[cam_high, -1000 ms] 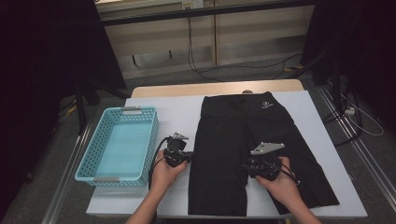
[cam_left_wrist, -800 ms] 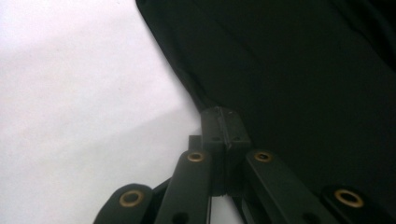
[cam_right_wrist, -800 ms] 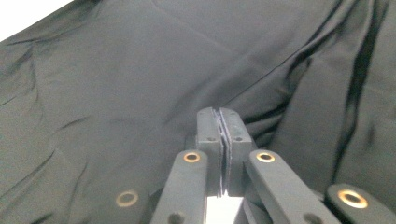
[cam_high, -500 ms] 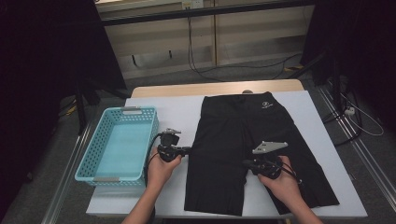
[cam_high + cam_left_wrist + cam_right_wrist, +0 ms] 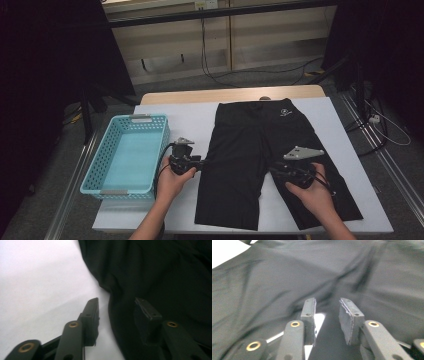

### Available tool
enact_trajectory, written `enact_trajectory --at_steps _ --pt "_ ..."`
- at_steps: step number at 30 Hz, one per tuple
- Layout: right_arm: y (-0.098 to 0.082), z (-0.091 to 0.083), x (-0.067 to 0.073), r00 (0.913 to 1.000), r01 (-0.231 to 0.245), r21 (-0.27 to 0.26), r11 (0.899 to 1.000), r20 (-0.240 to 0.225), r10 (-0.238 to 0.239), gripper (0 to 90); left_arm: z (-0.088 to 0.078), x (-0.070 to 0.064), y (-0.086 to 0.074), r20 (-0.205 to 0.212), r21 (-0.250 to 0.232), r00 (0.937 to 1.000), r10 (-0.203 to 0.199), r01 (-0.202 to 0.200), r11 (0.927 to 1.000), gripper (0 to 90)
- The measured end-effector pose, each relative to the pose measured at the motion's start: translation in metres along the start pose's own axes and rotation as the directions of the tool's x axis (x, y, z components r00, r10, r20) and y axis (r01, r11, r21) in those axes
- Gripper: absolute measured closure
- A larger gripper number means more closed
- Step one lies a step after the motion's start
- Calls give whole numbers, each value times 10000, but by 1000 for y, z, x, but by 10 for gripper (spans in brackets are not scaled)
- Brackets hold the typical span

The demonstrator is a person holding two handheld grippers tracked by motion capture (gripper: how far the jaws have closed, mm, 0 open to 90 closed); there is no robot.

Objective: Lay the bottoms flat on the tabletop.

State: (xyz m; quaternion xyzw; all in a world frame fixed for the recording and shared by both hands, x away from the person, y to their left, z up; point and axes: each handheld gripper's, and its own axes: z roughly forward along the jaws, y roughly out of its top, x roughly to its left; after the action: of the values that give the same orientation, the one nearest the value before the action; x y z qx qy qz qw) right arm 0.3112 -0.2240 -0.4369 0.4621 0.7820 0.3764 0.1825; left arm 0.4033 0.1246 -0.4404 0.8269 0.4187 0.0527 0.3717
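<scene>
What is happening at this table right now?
A person works on black shorts spread flat on the white table, a gripper in each hand. The left gripper sits at the shorts' left edge, the right gripper over the right leg. Both pairs of jaws have just been opening and now stand apart, pinching no cloth. A blue basket waits beside the shorts with nothing in it.
</scene>
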Motion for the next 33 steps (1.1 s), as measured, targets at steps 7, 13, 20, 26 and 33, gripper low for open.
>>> enact_trajectory --at_steps 7,13,20,26,33 --pt "-11 -23 -39 9869 -623 -262 9977 1475 655 540 4 1 -1 -460 -21 9989 67 -68 10000 223" --pt "-22 -27 -67 9583 -1128 -383 9929 2599 1189 537 3 -1 1 -342 -72 9992 200 -203 9998 201" --pt "-27 -24 -85 9403 -1250 -106 9921 3178 1219 544 4 -2 2 -449 -106 9978 484 -489 9987 181" --pt "-35 -28 -101 9147 -1794 -112 9837 3661 1710 575 4 -4 3 -498 -30 9958 763 -765 9971 176" --pt "-46 -32 -115 8932 -2322 -164 9725 3923 2199 586 6 -5 4 -487 -119 9962 723 -730 9973 173"
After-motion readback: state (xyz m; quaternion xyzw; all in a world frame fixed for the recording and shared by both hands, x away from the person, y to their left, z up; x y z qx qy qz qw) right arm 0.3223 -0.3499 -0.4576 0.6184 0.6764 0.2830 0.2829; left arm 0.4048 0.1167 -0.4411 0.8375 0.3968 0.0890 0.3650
